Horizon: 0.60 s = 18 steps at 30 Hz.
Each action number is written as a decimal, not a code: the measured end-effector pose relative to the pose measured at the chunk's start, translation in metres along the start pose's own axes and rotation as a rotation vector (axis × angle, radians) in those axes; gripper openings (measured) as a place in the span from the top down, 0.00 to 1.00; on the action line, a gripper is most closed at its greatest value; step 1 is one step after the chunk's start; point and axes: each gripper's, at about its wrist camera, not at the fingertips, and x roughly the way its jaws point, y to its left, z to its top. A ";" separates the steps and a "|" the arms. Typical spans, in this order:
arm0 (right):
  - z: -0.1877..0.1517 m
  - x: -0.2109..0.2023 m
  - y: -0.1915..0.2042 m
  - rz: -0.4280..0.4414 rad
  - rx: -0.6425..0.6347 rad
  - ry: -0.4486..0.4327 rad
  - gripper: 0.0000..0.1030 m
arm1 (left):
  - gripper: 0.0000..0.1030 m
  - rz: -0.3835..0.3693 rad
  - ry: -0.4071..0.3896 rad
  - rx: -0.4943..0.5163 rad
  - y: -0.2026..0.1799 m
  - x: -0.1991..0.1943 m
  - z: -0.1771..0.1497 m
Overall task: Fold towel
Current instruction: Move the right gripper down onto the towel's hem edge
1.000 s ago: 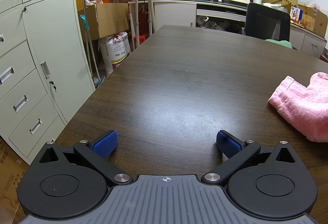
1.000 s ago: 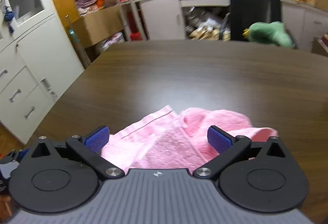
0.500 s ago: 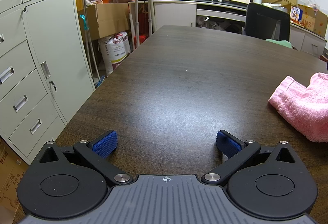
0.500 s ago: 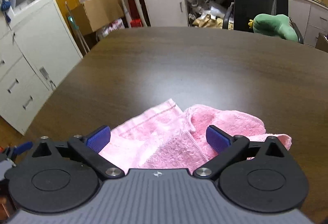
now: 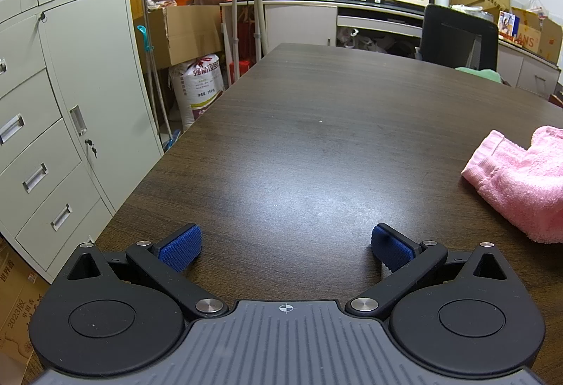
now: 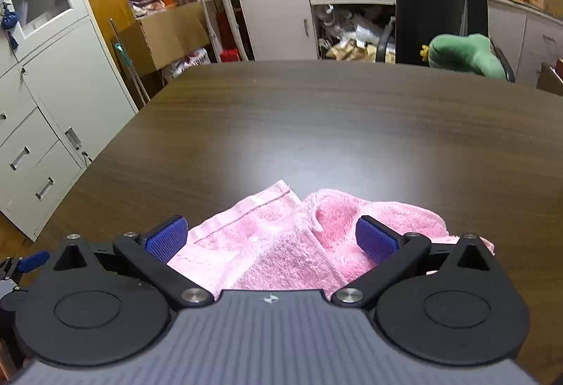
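Two hand-held grippers are in view, and neither has hold of anything. The right gripper sits low over the pink towel, its blue-padded fingers spread wide with the rumpled terry showing between them. That placement looks like a lining-up for a first pinch, though I cannot tell whether the pads touch the cloth. The towel lies bunched on the dark wooden table, one hemmed corner pointing away from the camera and a thicker fold heaped to its right, so it likely needs spreading flat before any fold. The left gripper waits with its jaws equally wide apart above bare tabletop, the towel off to its right and clear of its fingers. Probably it is held back until an edge is offered.
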 end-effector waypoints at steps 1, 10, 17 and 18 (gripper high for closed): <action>0.000 0.000 -0.001 0.001 0.001 -0.004 0.01 | 0.00 0.000 0.000 0.000 0.000 0.000 0.000; -0.013 -0.004 -0.023 0.098 0.094 -0.113 0.00 | 0.00 0.000 0.000 0.000 0.000 0.000 0.000; -0.016 0.002 -0.024 0.063 0.035 -0.057 0.00 | 0.00 0.000 0.000 0.000 0.000 0.000 0.000; -0.016 0.002 -0.025 0.065 0.041 -0.059 0.01 | 0.00 0.000 0.000 0.000 0.000 0.000 0.000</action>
